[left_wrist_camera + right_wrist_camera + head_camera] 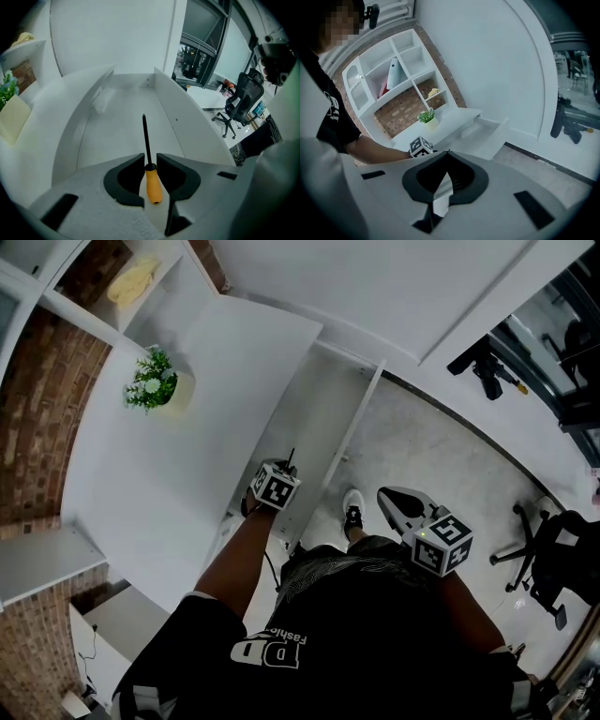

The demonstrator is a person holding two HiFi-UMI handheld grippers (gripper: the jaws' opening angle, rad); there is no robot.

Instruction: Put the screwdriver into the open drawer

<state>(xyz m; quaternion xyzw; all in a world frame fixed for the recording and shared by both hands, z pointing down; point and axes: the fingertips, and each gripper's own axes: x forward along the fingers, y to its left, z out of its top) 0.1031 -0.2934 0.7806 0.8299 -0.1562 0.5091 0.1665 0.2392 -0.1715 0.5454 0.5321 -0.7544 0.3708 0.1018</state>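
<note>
Two grippers | left gripper [150,158] pinching screwdriver [152,185] by orange handle, shaft over open drawer [180,124] | drawer's near end hidden behind gripper body | right gripper [448,153] jaws pressed together, empty

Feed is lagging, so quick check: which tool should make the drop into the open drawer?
Left. The left tool is shut on the screwdriver, its shaft pointing out over the drawer. The right tool is shut, empty, and away from the drawer.

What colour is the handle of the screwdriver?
The screwdriver handle is orange; the left gripper view shows it best.
</note>
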